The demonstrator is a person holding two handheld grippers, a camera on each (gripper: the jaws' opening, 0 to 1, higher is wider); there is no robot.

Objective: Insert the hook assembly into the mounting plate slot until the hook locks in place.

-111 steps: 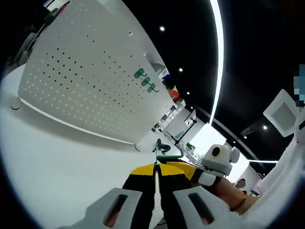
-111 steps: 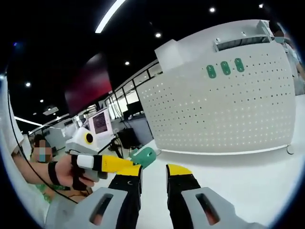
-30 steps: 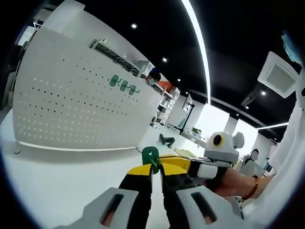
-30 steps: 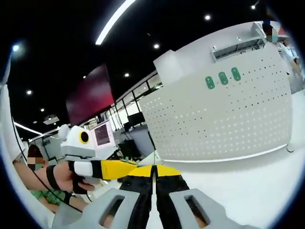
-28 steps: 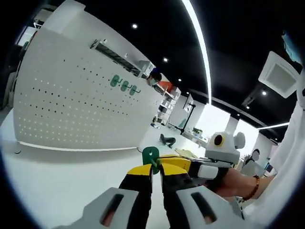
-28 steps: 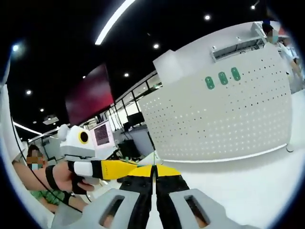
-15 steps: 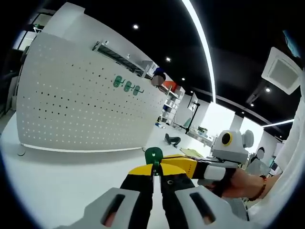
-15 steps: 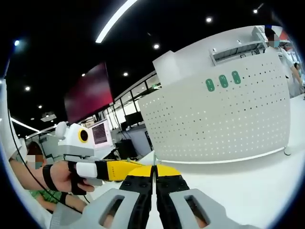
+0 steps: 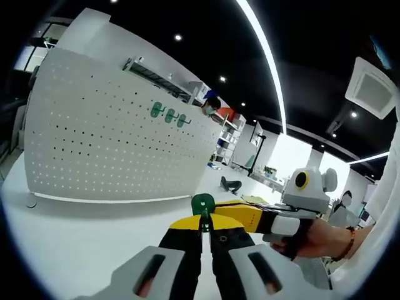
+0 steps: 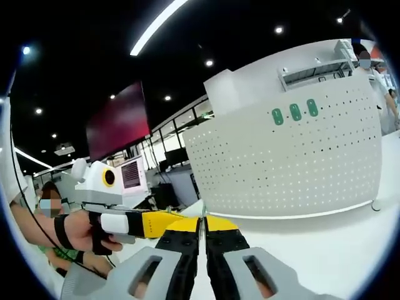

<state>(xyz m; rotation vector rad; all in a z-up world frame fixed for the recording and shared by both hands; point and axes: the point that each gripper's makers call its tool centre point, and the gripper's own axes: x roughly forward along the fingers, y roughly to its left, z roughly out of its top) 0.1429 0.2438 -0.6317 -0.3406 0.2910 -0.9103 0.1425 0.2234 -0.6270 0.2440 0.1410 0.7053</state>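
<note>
A white perforated mounting plate (image 9: 106, 150) stands upright on the white table, with three green hooks (image 9: 169, 114) high on its face; it is also in the right gripper view (image 10: 294, 162), hooks (image 10: 295, 112) near its top. My left gripper (image 9: 203, 220) is shut on the green hook assembly (image 9: 202, 203), whose round green head stands just above the yellow tips. The right gripper (image 9: 240, 214) comes in from the right and meets it there. In its own view my right gripper (image 10: 201, 222) is shut, tips touching the left gripper (image 10: 156, 222); nothing shows between them.
A white table top (image 9: 75, 231) runs up to the plate's foot (image 10: 374, 205). A person's hand (image 9: 319, 234) holds the right gripper; another hand (image 10: 78, 231) holds the left. Shelves, desks and a screen (image 10: 131, 175) are far behind. Both grippers hang well short of the plate.
The right gripper, open 3.7 s ago, has shut against the left gripper's tips. The green head has turned to face the left camera. Over the last second both hands only drifted slightly.
</note>
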